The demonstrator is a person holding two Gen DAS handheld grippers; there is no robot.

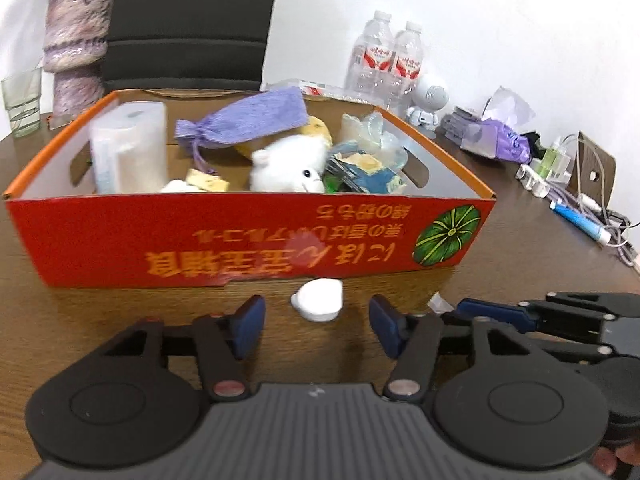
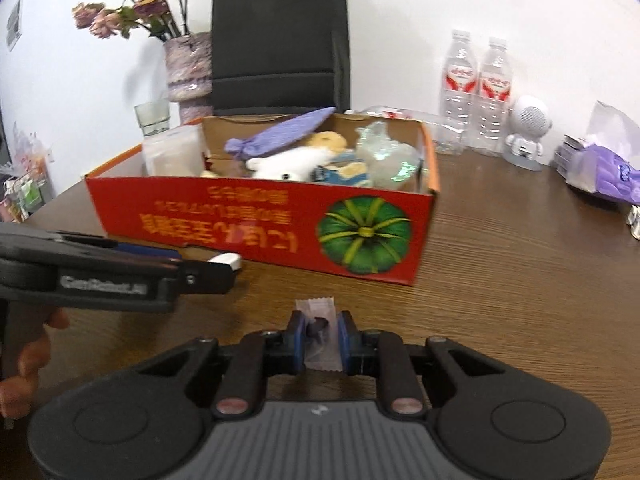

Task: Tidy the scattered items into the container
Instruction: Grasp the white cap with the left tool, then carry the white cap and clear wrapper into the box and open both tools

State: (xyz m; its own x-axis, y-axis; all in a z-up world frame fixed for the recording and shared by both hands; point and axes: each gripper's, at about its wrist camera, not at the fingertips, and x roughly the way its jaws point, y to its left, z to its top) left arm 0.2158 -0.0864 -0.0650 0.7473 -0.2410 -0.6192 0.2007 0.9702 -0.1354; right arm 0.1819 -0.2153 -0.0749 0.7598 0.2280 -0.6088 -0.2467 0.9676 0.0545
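Both wrist views sit low over the worktop (image 1: 120, 312), looking forward along their fingers at the red box (image 1: 240, 232). The left view faces its long side squarely and close; the right looks from farther right, angled. The 2 views share the box (image 2: 256, 220) and water bottles (image 2: 476, 92).

The print on the box (image 1: 248, 236) is upside down and blurred, unreadable. Inside the box, the plush (image 1: 290, 168) hides most of the yellow thing (image 1: 320, 126) behind it. In front of the box, the right claw (image 2: 319, 334) covers the sachet's (image 2: 318, 308) sides; its dark contents are unclear.
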